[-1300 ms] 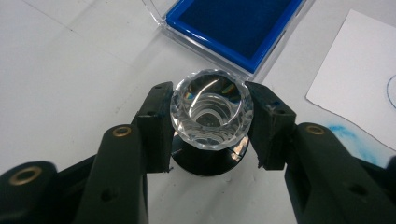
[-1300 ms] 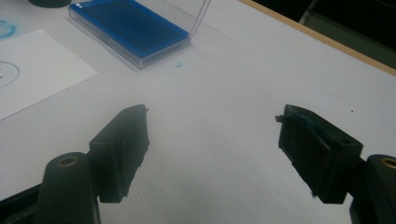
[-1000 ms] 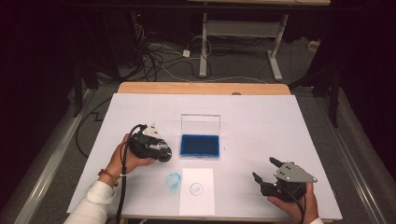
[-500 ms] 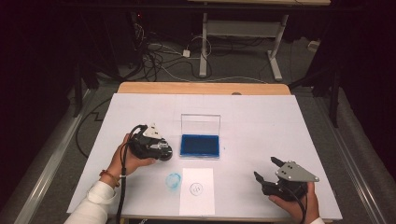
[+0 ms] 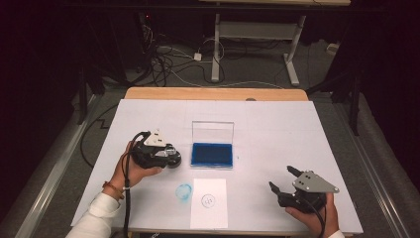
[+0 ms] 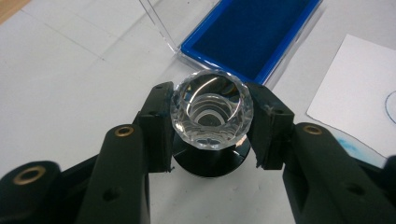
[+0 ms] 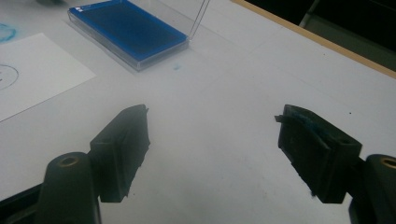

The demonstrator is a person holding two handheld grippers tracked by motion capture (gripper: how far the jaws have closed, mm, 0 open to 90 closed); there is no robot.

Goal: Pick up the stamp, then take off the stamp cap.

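Observation:
A stamp with a faceted clear knob [image 6: 211, 109] and a round black base stands upright on the white table, and my left gripper [image 6: 211, 125] is shut on it, one pad on each side of the knob. In the high view that left gripper [image 5: 171, 157] sits just left of the blue ink pad [image 5: 212, 153], whose clear lid stands open. A white paper [image 5: 208, 202] with a round stamped mark lies in front of the pad. My right gripper [image 5: 282, 179] rests near the front right, jaws open with nothing between them [image 7: 215, 140].
A blue ink smudge [image 5: 184, 191] marks the table left of the paper. The ink pad [image 7: 126, 28] and paper [image 7: 32, 70] lie ahead-left of the right gripper. A wooden edge [image 5: 213, 93] borders the table's far side, with cables on the floor beyond.

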